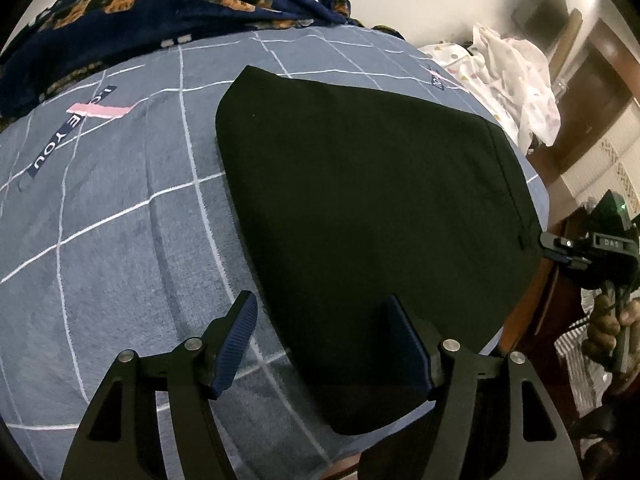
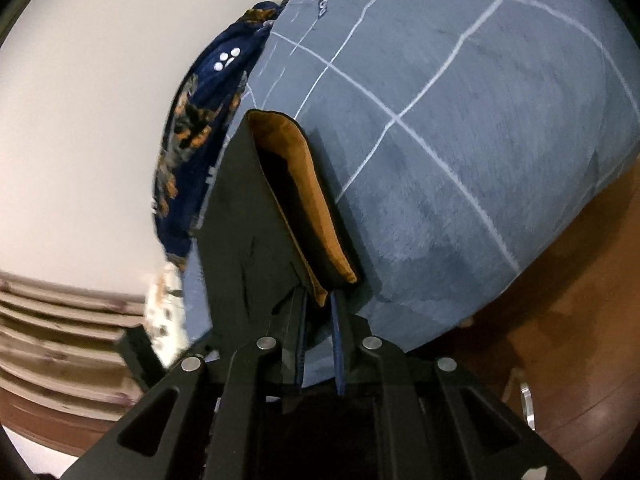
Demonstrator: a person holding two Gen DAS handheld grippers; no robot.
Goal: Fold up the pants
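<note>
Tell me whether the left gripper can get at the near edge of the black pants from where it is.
Probably yes: the left gripper is open above the black pants, with nothing in between.

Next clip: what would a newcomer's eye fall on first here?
The black pants, folded into a broad dark slab on the blue-grey checked bedspread. Next, the right gripper clamped on their edge, lifting it to show a tan lining. The left gripper hovers open above the near end.
</note>
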